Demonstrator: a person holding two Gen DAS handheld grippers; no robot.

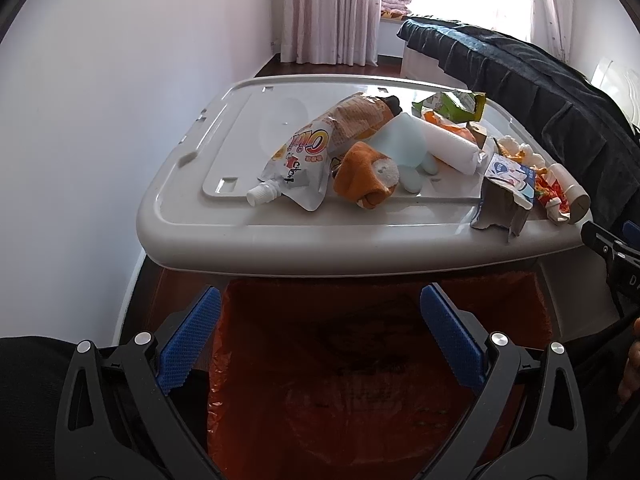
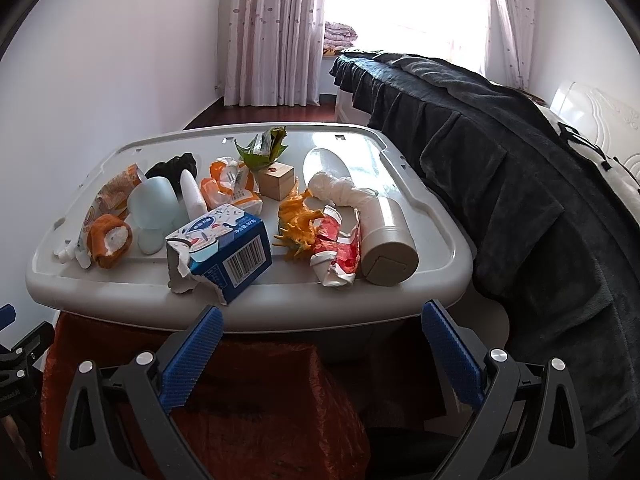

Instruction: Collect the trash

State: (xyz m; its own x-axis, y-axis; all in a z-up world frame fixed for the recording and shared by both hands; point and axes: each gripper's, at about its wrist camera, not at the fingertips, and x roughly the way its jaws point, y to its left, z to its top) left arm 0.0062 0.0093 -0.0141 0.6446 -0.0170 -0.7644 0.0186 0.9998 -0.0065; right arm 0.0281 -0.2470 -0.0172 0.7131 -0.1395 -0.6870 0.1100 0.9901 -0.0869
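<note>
1. The step in hand looks like the start of a pick: both tools hang over the red-orange trash bag (image 1: 344, 364), short of the grey storage-box lid (image 2: 248, 316) that carries the litter, and neither touches anything.
2. The left gripper (image 1: 320, 308) is released, its blue pads spread wide with nothing between them; the bag's mouth lies directly beneath it.
3. The right gripper (image 2: 322, 322) is likewise spread and empty, its fingers pointing at the near rim of the lid.
4. In the right wrist view the torn blue milk carton (image 2: 228, 252) lies at about 11 o'clock from that gripper, nearest of all, on the lid's front edge.
5. At 12 to 1 o'clock lie a crumpled red-and-white wrapper (image 2: 338, 250) and a beige cylindrical bottle (image 2: 388, 240), just beside each other.
6. In the left wrist view a spouted snack pouch (image 1: 320, 148) sits at 12 o'clock, with an orange-and-white sock (image 1: 366, 176) touching its right side.
7. Judged from this, nothing visible has gone into the bag yet, though its depths are dim.
8. The next move probably calls for advancing one gripper over the rim, closing on a single near piece such as the carton, then carrying it back over the bag.
9. The carton's ragged, flattened end may buckle, so a grip across its firmer body seems wiser.
</note>
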